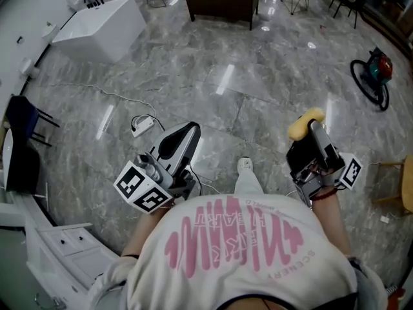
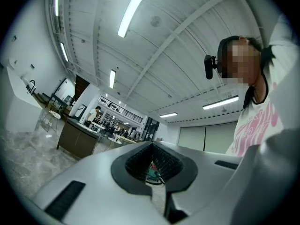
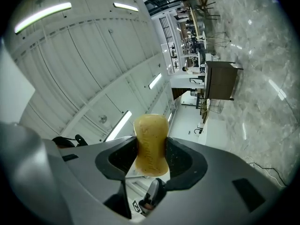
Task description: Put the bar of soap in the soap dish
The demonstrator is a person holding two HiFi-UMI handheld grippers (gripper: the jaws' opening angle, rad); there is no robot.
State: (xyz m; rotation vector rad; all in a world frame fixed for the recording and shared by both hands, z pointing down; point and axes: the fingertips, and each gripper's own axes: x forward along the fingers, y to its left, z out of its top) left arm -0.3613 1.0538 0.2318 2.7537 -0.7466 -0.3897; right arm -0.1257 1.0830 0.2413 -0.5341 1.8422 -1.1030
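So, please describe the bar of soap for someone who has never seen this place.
Start from the person in the white shirt standing on the grey marble floor, then go to the right gripper. The bar of soap is pinched between its jaws: a yellow, rounded block, while the left gripper holds nothing.

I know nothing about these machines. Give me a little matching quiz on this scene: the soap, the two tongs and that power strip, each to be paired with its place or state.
Things:
1. yellow bar of soap
2. left tongs
3. right tongs
4. white power strip

Places or states:
A. lying on the grey marble floor
B. shut, with nothing held
C. pinched in the air, off the floor
D. shut on the soap

Pairs: 1-C, 2-B, 3-D, 4-A.
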